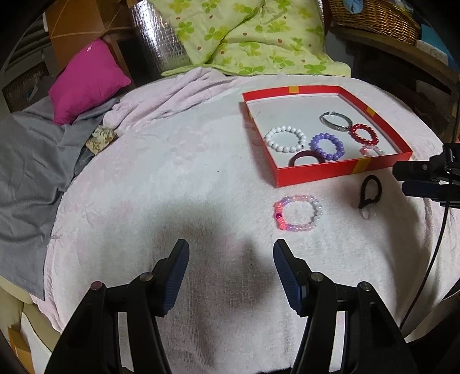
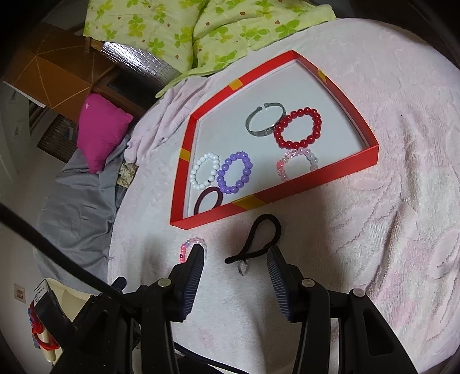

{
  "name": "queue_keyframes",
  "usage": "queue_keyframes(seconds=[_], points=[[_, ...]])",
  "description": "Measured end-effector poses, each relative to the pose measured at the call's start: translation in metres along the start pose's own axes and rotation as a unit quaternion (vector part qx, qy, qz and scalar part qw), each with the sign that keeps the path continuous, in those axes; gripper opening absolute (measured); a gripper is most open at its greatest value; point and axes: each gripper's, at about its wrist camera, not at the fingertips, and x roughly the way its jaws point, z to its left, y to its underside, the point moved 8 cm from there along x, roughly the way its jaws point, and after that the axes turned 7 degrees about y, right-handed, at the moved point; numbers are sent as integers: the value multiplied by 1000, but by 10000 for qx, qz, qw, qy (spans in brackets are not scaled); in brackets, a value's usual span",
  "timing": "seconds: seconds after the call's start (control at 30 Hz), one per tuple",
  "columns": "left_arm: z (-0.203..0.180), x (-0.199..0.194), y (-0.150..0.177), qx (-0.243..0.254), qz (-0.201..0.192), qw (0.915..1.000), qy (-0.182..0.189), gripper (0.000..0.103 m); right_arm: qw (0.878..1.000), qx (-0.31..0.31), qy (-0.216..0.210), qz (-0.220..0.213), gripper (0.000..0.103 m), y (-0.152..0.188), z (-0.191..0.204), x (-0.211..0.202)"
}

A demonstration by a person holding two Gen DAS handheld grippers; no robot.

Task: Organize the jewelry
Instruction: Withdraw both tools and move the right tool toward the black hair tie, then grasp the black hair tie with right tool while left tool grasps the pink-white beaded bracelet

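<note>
A red shallow box [image 1: 316, 169] [image 2: 287, 190] on a pale pink blanket holds white [image 1: 285, 139], purple [image 1: 327, 146], red [image 1: 362, 133] and small pink bead bracelets, a silver bangle [image 1: 335, 120] and a dark red band [image 1: 306, 158]. In front of the box lie a pink bead bracelet [image 1: 299, 213] [image 2: 189, 248] and a black hair tie [image 1: 371, 191] [image 2: 258, 240] with a clear charm. My left gripper [image 1: 231, 253] is open and empty, below and left of the pink bracelet. My right gripper [image 2: 235, 257] is open, its fingers either side of the hair tie's near end.
A green floral quilt [image 1: 253, 37], a magenta cushion [image 1: 86, 77] and a grey sheet [image 1: 28, 161] lie at the back and left. A wicker basket [image 1: 379, 17] stands at the back right. The right gripper [image 1: 422, 175] shows at the left wrist view's right edge.
</note>
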Motion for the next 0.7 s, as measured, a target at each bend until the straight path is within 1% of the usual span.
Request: queue_keyframes(seconds=[0.2,0.3,0.5,0.63,0.7], points=[[15,14,5,-234,113,9996,93,62,9998,87,148,56,50,-3,-2,12],[19,19,6,-296,124,9993,176,62,9994,44,314,120,50,-3,1,23],[22,30,7,-375,205,9984,364,62,9951,-79,955,245,49,0,-1,45],[24,35,4,-395,224,9980,430,62,9913,-291,1283,86,50,-2,4,51],[24,38,4,-402,237,9979,447,62,9880,-435,1484,16,44,-2,6,54]])
